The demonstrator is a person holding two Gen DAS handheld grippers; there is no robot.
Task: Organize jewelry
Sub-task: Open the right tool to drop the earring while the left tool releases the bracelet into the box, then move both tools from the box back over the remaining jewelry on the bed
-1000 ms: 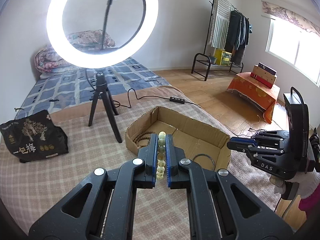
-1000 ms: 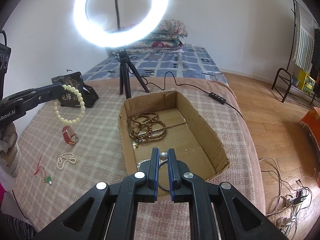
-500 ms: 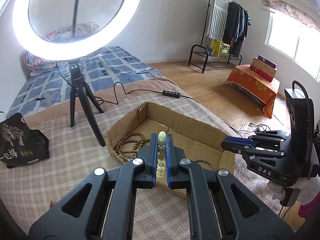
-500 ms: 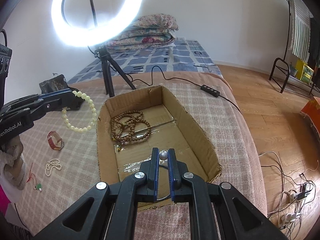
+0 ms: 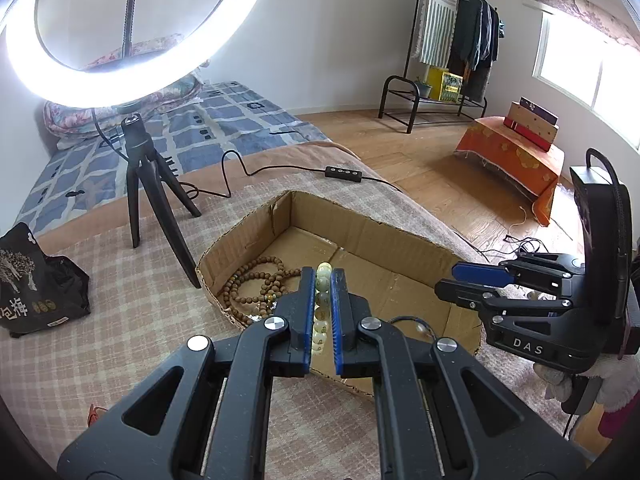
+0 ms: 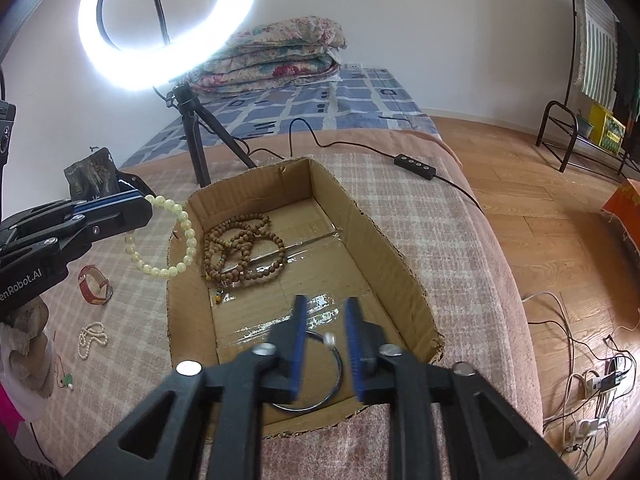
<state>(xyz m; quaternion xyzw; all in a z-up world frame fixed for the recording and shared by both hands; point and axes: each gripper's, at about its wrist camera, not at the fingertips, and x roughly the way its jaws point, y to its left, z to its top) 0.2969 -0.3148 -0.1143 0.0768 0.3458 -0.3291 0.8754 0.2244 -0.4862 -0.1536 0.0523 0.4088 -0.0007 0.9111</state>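
Note:
My left gripper (image 5: 323, 276) is shut on a pale yellow bead bracelet (image 5: 322, 304), held above the near left edge of an open cardboard box (image 5: 400, 236). From the right wrist view the bracelet (image 6: 176, 236) hangs from the left gripper (image 6: 142, 202) over the box's left wall (image 6: 180, 288). My right gripper (image 6: 325, 312) is open above a thin metal bangle with a pearl (image 6: 330, 340) lying in the box's near end. A brown wooden bead necklace (image 6: 240, 248) lies in the box; it also shows in the left wrist view (image 5: 256, 288).
On the checked blanket left of the box lie a red watch (image 6: 94, 284), a small pearl strand (image 6: 92, 338) and a red-cord green pendant (image 6: 64, 378). A ring light on a tripod (image 6: 192, 128) and a black bag (image 6: 94, 174) stand behind. A cable remote (image 6: 414, 166) lies right.
My left gripper has carried the bracelet right, to the box's left wall. My right gripper has opened and let go of the bangle, which now lies in the box.

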